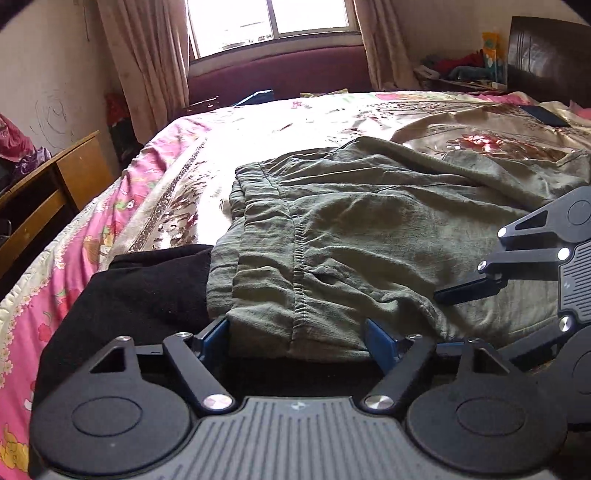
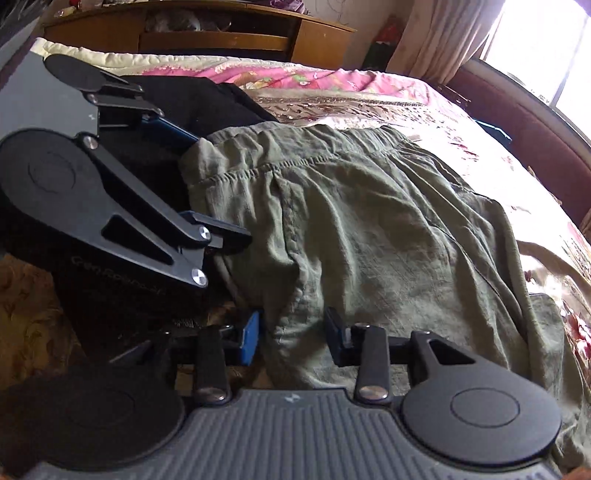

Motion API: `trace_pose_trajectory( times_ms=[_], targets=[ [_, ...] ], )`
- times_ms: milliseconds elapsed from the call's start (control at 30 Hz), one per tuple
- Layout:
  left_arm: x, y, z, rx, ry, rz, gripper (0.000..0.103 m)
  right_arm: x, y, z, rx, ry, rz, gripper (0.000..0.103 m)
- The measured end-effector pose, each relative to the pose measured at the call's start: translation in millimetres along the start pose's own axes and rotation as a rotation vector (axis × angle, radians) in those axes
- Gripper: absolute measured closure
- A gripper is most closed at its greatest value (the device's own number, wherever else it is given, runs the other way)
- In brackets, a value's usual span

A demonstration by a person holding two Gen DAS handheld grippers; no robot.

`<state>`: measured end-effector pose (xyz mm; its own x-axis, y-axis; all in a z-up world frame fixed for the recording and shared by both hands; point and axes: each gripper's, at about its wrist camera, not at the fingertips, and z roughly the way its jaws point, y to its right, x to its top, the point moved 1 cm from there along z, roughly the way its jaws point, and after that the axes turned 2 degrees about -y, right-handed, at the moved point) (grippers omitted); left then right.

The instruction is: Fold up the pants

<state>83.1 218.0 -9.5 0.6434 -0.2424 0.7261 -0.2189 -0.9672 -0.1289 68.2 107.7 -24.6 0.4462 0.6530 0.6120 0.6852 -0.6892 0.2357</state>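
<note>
Nearest to me my left gripper and right gripper stand wide apart, each astride the near edge of the wrinkled olive pants, which lie folded on the flowered bed, free bedspread beyond, black cloth touching left.

Daylight is pouring in through the window, which is glaring pure white. Just below the window, the bedspread is washing out under the same glare. Far from the window, nearer surfaces are sitting in dim shadow. Fisheye distortion is bending both pictures' edges, and corners are darkening.
</note>
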Motion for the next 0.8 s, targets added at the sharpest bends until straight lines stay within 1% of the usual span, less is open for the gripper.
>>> trace_pose_trajectory(
  times_ms=[33, 67, 100, 133, 167, 233, 267, 300, 333, 367, 400, 433, 467, 533, 600, 667, 700, 733, 800],
  targets=[
    [0, -5, 1, -0.023, -0.001, -0.021, 0.021, 3, -1, -1, -0.004, -0.004, 0.011, 0.086],
    [0, -9, -1, -0.041, 0.002, -0.041, 0.029, 6, -3, -4, -0.004, -0.009, 0.024, 0.092],
    [-1, -15, -5, -0.059, 0.015, -0.064, 0.036, 8, -4, -7, -0.003, -0.013, 0.035, 0.095],
    [-2, -21, -11, -0.086, 0.024, -0.092, 0.049, 11, -8, -14, 0.0, -0.014, 0.046, 0.095],
    [-4, -30, -17, -0.125, 0.029, -0.14, 0.058, 12, -12, -21, 0.012, -0.011, 0.055, 0.095],
    [-11, -47, -30, -0.171, 0.037, -0.217, 0.065, 12, -23, -38, 0.043, 0.0, 0.063, 0.095],
    [-15, -52, -36, -0.168, 0.035, -0.228, 0.069, 13, -30, -42, 0.057, 0.004, 0.05, 0.095],
    [-20, -55, -42, -0.146, 0.029, -0.228, 0.071, 15, -38, -44, 0.066, 0.006, 0.031, 0.095],
    [-24, -57, -47, -0.113, 0.021, -0.22, 0.075, 17, -45, -41, 0.066, 0.001, 0.013, 0.094],
    [-29, -58, -49, -0.073, 0.008, -0.204, 0.075, 18, -51, -35, 0.069, -0.018, -0.004, 0.088],
    [-33, -59, -50, -0.034, -0.008, -0.189, 0.075, 19, -52, -29, 0.053, -0.028, -0.007, 0.088],
    [-37, -61, -50, -0.011, -0.022, -0.18, 0.075, 19, -51, -28, 0.055, -0.029, 0.004, 0.088],
    [-39, -63, -53, -0.006, -0.029, -0.182, 0.075, 19, -43, -31, 0.076, -0.022, 0.047, 0.088],
    [-37, -63, -62, 0.003, -0.031, -0.194, 0.075, 16, -22, -46, 0.109, 0.015, 0.14, 0.082],
    [-30, -59, -72, 0.021, -0.025, -0.187, 0.075, 6, 8, -68, 0.099, 0.064, 0.226, 0.074],
    [-18, -52, -80, 0.03, -0.01, -0.172, 0.074, -10, 44, -86, 0.06, 0.101, 0.317, 0.073],
    [-10, -47, -83, 0.028, 0.004, -0.159, 0.074, -20, 61, -92, 0.037, 0.107, 0.361, 0.072],
    [-3, -42, -86, 0.026, 0.017, -0.147, 0.072, -31, 88, -97, 0.002, 0.109, 0.424, 0.072],
    [16, -30, -89, 0.019, 0.048, -0.128, 0.068, -58, 135, -101, -0.066, 0.089, 0.505, 0.071]
  ],
)
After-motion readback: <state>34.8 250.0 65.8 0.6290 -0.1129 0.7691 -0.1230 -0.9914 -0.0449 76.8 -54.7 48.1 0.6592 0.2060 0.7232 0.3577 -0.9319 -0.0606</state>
